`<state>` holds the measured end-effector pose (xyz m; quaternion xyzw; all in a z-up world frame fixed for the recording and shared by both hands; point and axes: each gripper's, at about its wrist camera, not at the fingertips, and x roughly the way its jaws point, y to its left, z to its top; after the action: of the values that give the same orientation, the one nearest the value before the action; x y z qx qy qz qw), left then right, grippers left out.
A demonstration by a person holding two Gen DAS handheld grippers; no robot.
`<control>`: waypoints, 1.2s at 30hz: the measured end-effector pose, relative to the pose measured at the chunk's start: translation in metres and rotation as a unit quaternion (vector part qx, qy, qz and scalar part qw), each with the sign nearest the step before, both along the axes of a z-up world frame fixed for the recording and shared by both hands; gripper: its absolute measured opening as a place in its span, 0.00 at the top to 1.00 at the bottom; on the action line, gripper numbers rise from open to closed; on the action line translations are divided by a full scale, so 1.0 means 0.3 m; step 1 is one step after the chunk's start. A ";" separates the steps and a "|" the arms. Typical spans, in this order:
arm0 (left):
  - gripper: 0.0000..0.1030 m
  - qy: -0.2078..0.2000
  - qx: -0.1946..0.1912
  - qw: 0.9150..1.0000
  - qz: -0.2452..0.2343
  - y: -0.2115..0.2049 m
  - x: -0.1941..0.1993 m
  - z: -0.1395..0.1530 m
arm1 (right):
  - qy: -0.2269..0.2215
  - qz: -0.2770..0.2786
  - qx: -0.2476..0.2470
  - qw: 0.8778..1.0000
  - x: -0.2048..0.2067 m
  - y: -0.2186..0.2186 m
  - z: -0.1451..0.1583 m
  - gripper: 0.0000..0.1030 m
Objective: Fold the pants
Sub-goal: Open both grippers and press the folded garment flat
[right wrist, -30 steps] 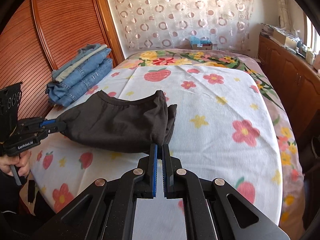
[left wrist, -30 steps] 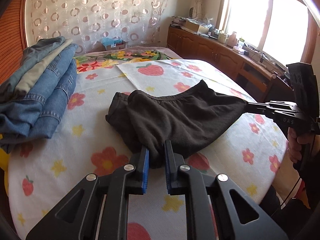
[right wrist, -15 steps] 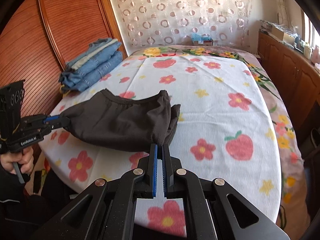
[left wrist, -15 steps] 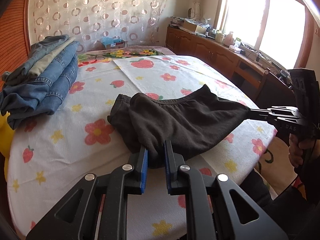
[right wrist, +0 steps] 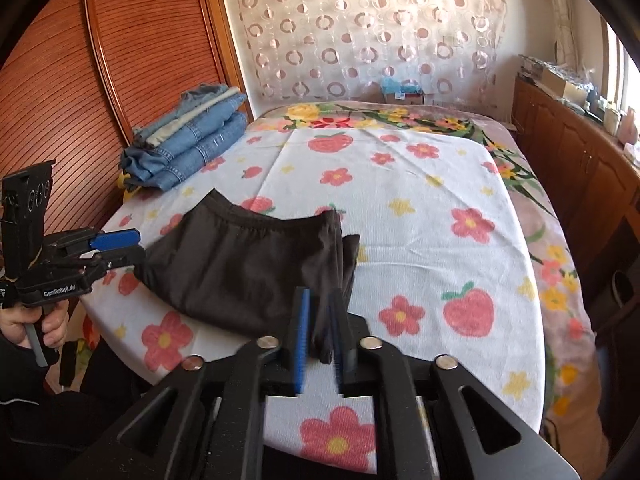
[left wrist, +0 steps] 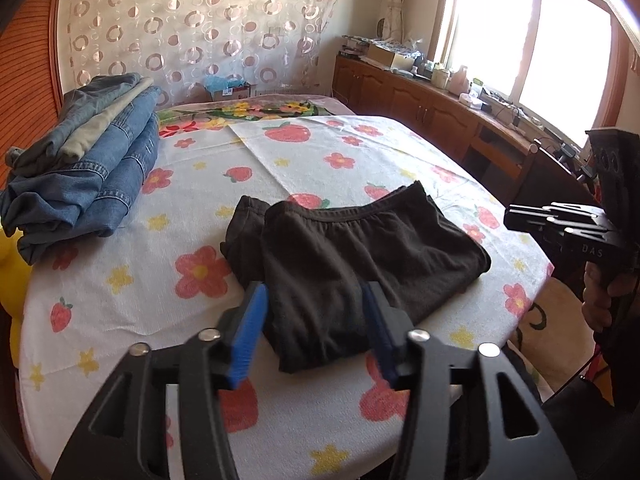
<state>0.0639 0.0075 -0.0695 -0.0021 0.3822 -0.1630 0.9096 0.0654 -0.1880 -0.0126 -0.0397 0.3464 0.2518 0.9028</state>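
Both grippers have just been opening over the folded black pants (left wrist: 352,268). The left gripper (left wrist: 316,332) gapes wide, touching nothing; the right gripper (right wrist: 320,332) is barely parted, cloth between its pads. Back both straight out so the fold stays flat.

Both views are fisheye, each riding low behind its own tool and tilted down over the flowered bedspread (left wrist: 328,148). The left wrist view looks toward the ring-patterned curtain (left wrist: 192,32) at 12 o'clock, window (left wrist: 532,36) at 2, the right gripper (left wrist: 516,218) at 3. The right wrist view faces the same curtain, wooden panelling (right wrist: 120,60) at 10, the left gripper (right wrist: 132,246) at 9. Both sit close over the near edge and share the black pants (left wrist: 352,256), the denim stack (left wrist: 92,168) and the curtain
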 end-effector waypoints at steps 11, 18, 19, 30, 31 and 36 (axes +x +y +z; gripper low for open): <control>0.20 0.001 0.013 1.000 0.014 -0.003 0.100 -0.010 | 0.005 0.001 0.000 1.000 0.093 0.043 -0.053 0.63; 0.20 0.026 0.022 0.999 0.024 0.002 0.198 -0.076 | 0.024 -0.006 0.003 1.000 0.200 0.075 -0.112 0.58; 0.20 0.030 0.020 0.999 0.025 0.006 0.210 -0.085 | 0.034 -0.006 0.008 0.999 0.218 0.075 -0.121 0.58; 0.20 0.058 0.013 0.997 0.039 0.047 0.283 -0.145 | 0.051 -0.011 0.010 0.999 0.282 0.099 -0.147 0.57; 0.20 0.059 0.013 0.997 0.039 0.047 0.284 -0.147 | 0.052 -0.010 0.013 0.999 0.283 0.100 -0.148 0.57; 0.20 0.056 0.017 0.997 0.040 0.041 0.290 -0.157 | 0.050 -0.010 0.024 0.998 0.292 0.122 -0.159 0.57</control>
<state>0.1510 0.0197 -0.1166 -0.0105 0.4351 -0.1198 0.8923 0.1531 -0.1515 -0.0603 -0.0019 0.3851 0.2529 0.8876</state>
